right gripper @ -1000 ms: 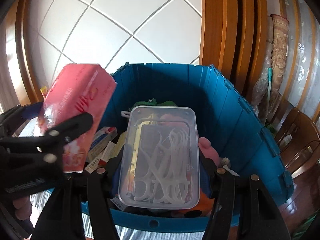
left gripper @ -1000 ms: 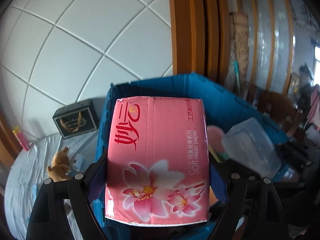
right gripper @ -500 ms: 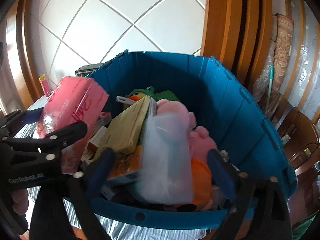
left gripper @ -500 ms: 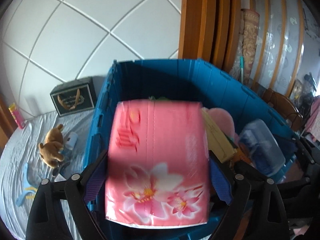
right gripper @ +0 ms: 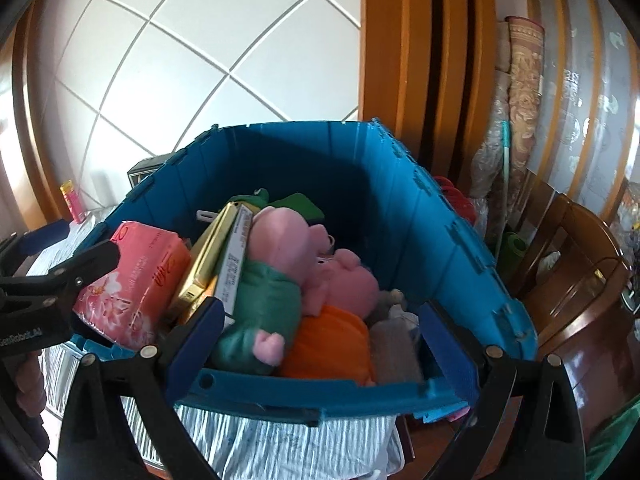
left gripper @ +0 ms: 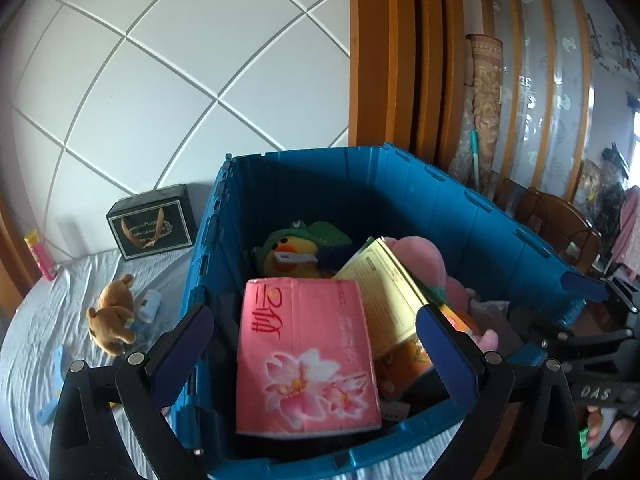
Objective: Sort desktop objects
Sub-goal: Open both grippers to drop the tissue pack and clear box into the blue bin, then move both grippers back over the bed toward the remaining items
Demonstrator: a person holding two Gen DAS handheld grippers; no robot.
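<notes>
A pink tissue pack lies inside the blue crate, against its near left wall. My left gripper hovers over that edge. Its jaws are opening, and the pads stand well clear of the pack on both sides. A translucent plastic box rests low in the crate beside an orange plush. My right gripper is open above the near rim with nothing gripped. A yellow-green carton and a pink pig plush fill the middle.
On the white cloth left of the crate lie a brown bear plush, a small bottle, a black gift box and a pink tube. A duck plush sits deep in the crate. Wooden chairs stand to the right.
Both grippers opened wide. The tissue pack dropped from the left jaws into the crate, and the clear box fell from the right jaws into it. Both views drew back slightly.
</notes>
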